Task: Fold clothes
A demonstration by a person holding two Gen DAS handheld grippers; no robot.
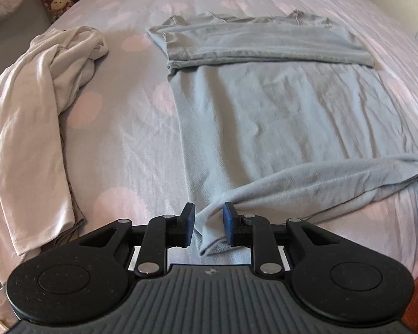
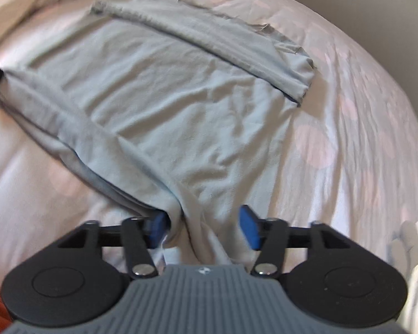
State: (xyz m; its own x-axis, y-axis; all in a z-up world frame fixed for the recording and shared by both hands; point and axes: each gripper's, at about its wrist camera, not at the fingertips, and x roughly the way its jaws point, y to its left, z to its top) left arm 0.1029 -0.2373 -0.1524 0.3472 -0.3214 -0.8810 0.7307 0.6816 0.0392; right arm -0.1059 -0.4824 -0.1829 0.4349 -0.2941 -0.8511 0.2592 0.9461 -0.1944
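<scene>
Grey garment point(image 1: 278, 105) lies spread on bed point(image 1: 131, 139), far edge already folded over, near edge rolled up w/ a corner at each tool. Left tool point(image 1: 207, 226): jaws parted, corner fabric between them touching right pad only, not clamped. Right tool point(image 2: 202, 226): jaws wide apart, fabric draped through the gap, released. Risks: closing on just 1 layer → fold skews; uneven lift L vs R → wrinkles. Cream garment point(image 1: 41, 105) heaped well apart on the left, no interference expected.

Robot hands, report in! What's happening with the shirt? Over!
Both grippers, left and right, open around near edge of grey shirt. Far side folded over. Cream garment lies apart.
</scene>
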